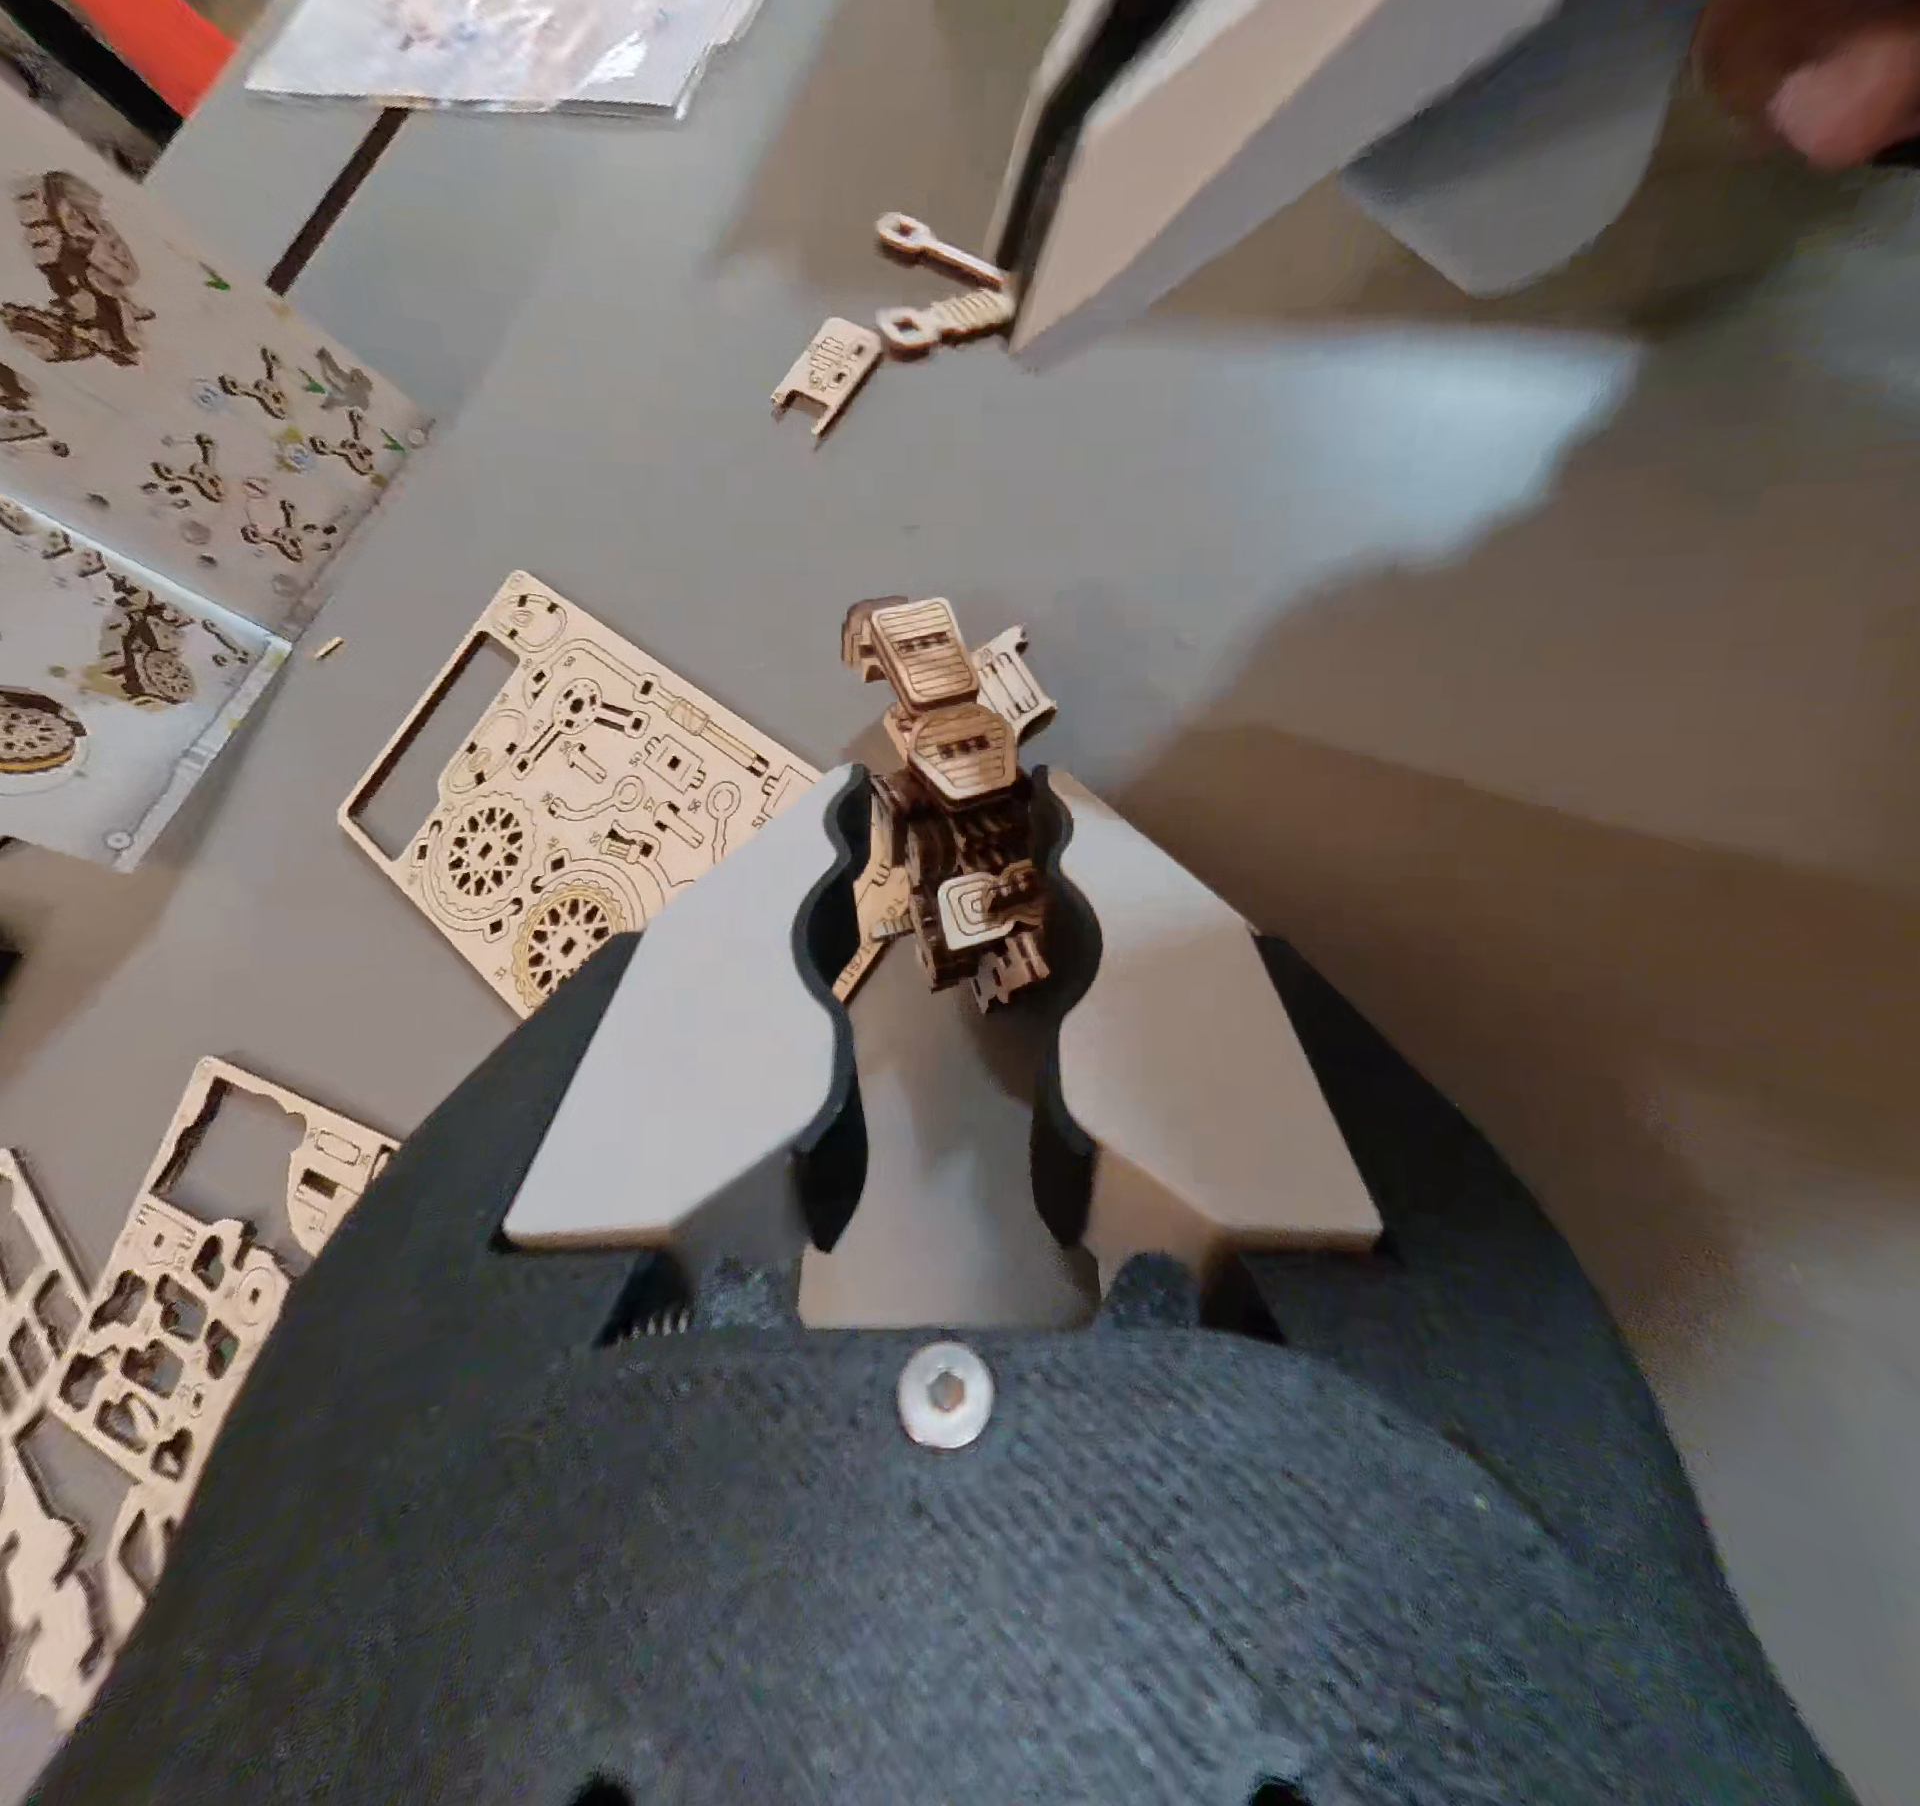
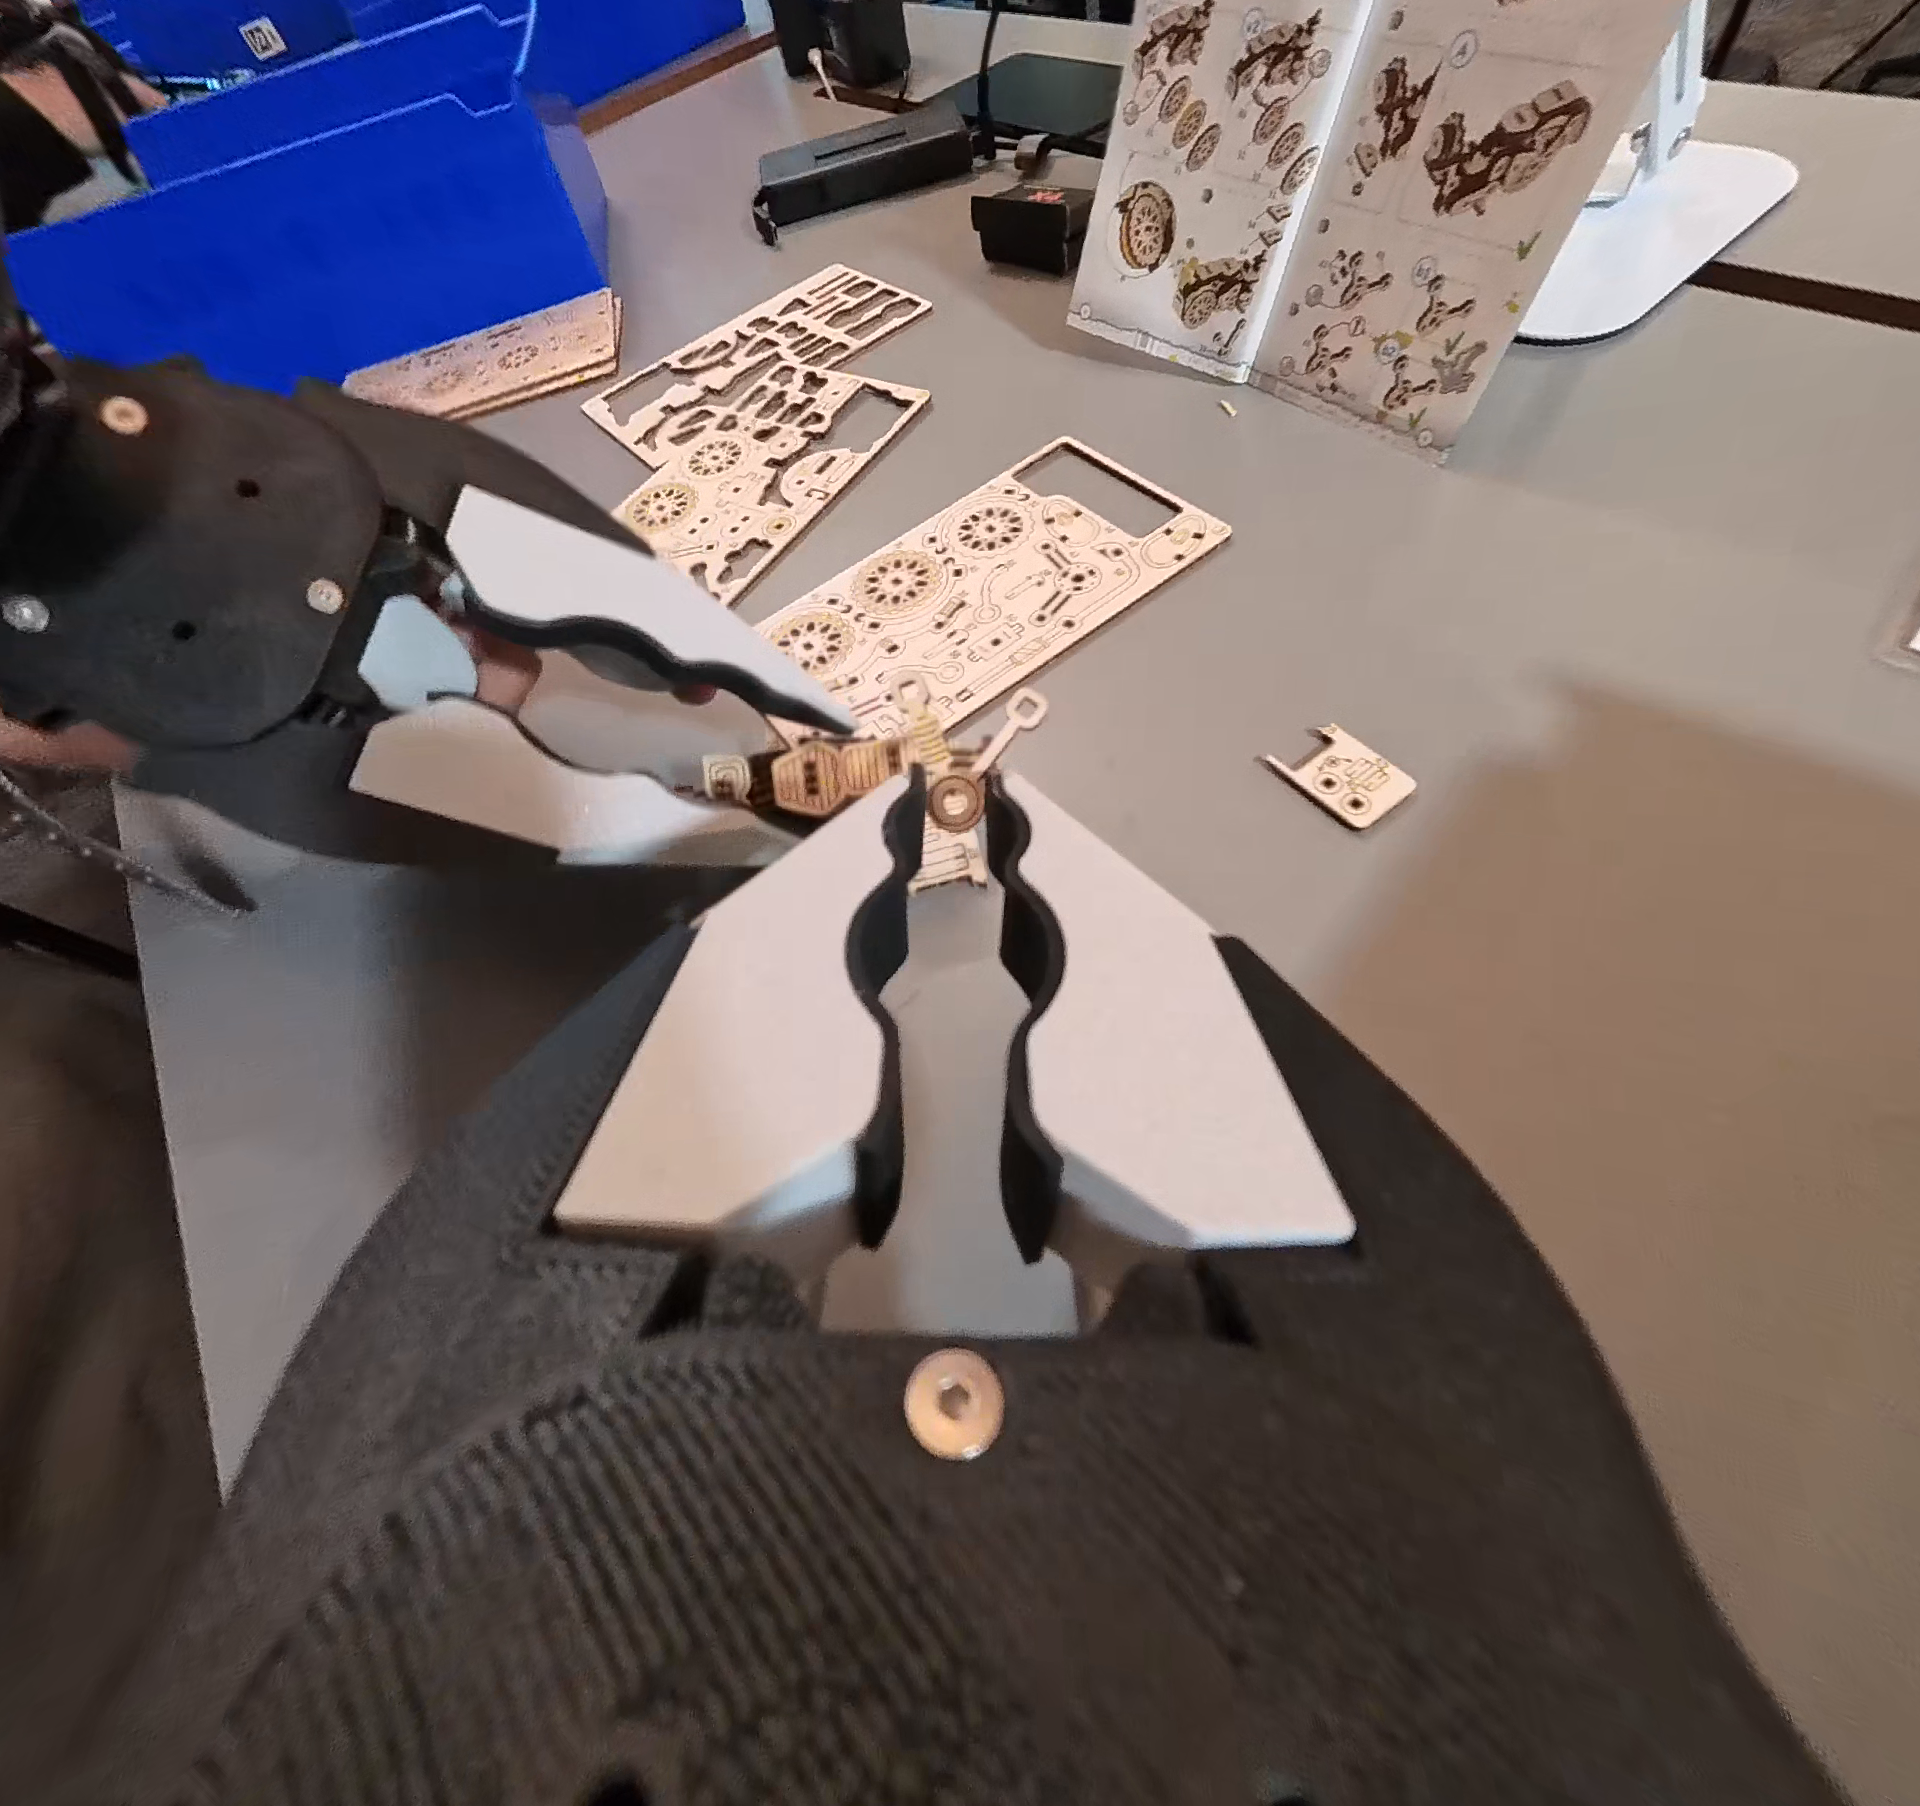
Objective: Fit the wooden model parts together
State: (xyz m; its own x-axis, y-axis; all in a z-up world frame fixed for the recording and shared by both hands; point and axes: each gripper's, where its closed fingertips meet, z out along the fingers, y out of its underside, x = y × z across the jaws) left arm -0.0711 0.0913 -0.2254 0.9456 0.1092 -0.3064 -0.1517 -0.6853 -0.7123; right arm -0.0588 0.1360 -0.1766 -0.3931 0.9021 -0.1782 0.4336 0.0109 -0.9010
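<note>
The left gripper is clamping the part-built wooden model between its fingertips, holding it above the grey desk; the model's seat-like plates are sticking out past the tips toward 12 o'clock. The right gripper is pinching a small wooden part with a round ringed end, jaws narrow around it, its tips sitting just beside the model held in the left gripper at 9 to 10 o'clock in the right wrist view. In the left wrist view the right gripper is showing at 1 o'clock, blurred, with a person's hand behind it. Two loose key-shaped pieces and a small flat slotted piece are lying on the desk near 12 o'clock, the key-shaped pieces touching or just beside the right gripper's tip; contact cannot be confirmed. A laser-cut sheet with wheels is lying flat at 9 to 10 o'clock of the model, partly covered by the left finger; another, mostly emptied sheet is lying at 8 o'clock. The folded instruction leaflet is standing upright at 1 o'clock in the right wrist view, with blue bins at 10 to 11 o'clock and black devices at 12 o'clock behind the sheets.
</note>
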